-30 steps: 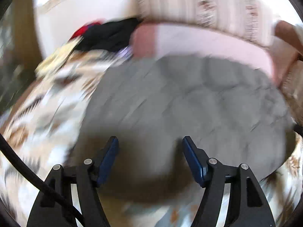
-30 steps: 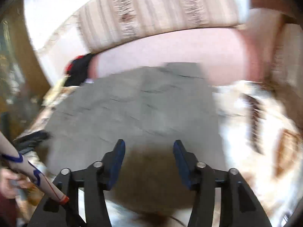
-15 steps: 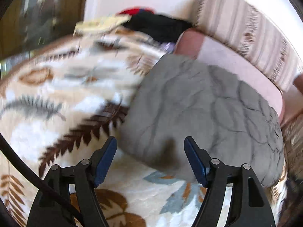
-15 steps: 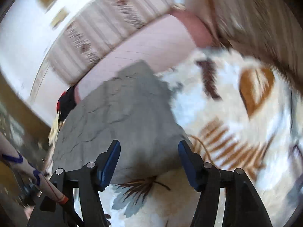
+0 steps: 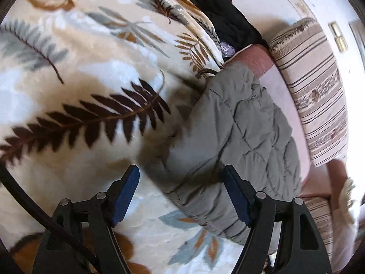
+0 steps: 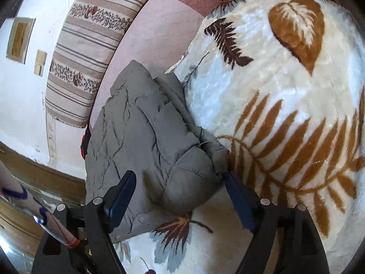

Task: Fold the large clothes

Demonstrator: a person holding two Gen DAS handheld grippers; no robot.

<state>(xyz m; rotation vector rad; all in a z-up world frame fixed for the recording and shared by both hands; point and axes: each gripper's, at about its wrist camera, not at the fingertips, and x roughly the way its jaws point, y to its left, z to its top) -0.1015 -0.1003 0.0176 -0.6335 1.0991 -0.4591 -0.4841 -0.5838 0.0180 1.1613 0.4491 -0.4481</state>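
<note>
A grey quilted jacket (image 5: 237, 141) lies folded into a thick bundle on a cream blanket with leaf prints (image 5: 79, 91). It also shows in the right wrist view (image 6: 146, 141). My left gripper (image 5: 180, 191) is open, its blue fingers on either side of the jacket's near left corner. My right gripper (image 6: 180, 194) is open, its fingers astride the jacket's near right corner, which bulges between them. Neither gripper is closed on the cloth.
A pink sofa seat (image 6: 159, 29) and a striped cushion (image 5: 319, 91) lie behind the jacket. A pile of black and red clothes (image 5: 225, 16) sits at the far edge of the blanket. A wooden edge (image 6: 34, 171) runs at the left.
Both grippers have swung outward and down from above the jacket's middle to its near corners. The left one now sits at the left corner, the right one at the right corner. Both stay open.
</note>
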